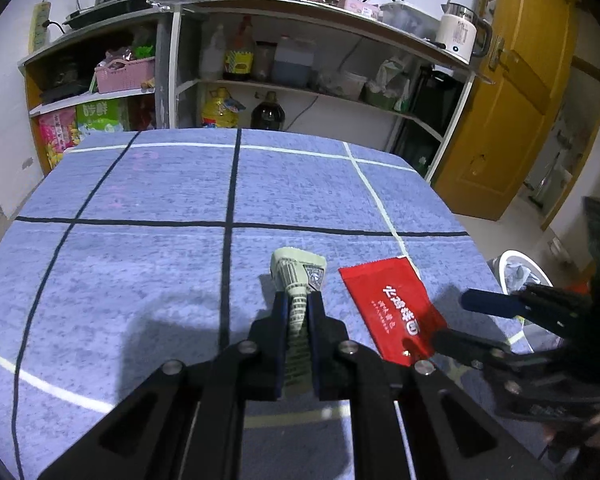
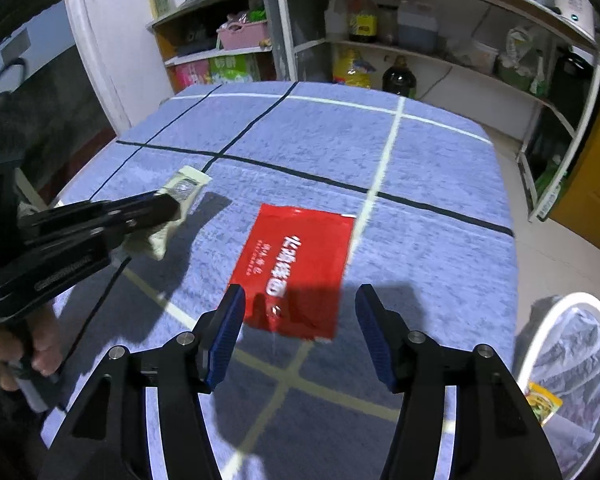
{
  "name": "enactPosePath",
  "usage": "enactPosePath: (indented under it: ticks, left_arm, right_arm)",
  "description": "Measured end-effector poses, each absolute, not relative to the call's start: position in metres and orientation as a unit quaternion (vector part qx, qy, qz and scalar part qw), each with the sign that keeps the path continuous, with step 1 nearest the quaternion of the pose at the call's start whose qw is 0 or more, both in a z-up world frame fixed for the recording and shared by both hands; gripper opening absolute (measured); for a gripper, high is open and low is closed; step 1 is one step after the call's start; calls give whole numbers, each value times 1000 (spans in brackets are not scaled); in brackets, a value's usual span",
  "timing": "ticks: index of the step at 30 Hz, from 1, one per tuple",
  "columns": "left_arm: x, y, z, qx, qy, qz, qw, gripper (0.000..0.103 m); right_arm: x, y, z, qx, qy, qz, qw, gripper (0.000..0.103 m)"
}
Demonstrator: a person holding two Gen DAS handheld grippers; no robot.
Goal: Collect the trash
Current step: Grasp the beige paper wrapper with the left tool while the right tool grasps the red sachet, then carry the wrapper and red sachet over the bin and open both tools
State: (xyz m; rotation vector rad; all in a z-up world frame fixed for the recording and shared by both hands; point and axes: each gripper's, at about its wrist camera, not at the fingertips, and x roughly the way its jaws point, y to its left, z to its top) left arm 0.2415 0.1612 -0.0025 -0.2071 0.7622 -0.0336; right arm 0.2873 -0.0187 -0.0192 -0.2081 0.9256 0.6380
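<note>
Two tongs: left (image 1: 299, 312) pinches green wrapper (image 1: 298, 272); red packet (image 2: 296, 268) just ahead of spread right (image 2: 300, 312).

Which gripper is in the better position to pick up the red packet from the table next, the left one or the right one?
Probably the right. The right gripper is open and empty, with the near edge of the red packet lying between its fingers. The left gripper is shut on the pale green wrapper, so it cannot take another piece.
</note>
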Motion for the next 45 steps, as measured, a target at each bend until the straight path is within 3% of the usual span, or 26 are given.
enactPosePath:
  ticks: [6,12,19,20,23,25,28,45]
  left_arm:
    - [231,177,1,-112,365,-13,924,10]
    - [225,189,3,-125,360,-8,925,10]
    - [220,190,2,-126,360,-10,924,10]
    - [219,189,1,-126,360,-10,924,10]
    - [220,188,1,-126,362,-11,924,10]
    - [219,187,1,-125,361,-12,924,10]
    - [220,185,2,-123,362,-14,924,10]
    - [223,143,14,-113,352,-56,927,10]
  right_arm:
    - [298,-2,-34,-95,460,292,833,59]
    - [297,11,-39,-107,461,279,836,72]
    - [294,19,-42,-129,455,253,844,72]
    - [294,18,-42,-130,455,252,844,70]
    - [297,16,-39,-130,453,246,847,51]
    - [298,14,-37,-132,451,240,850,32]
    - [301,5,-34,-115,453,234,852,19]
    - [280,-44,3,-73,415,246,873,13]
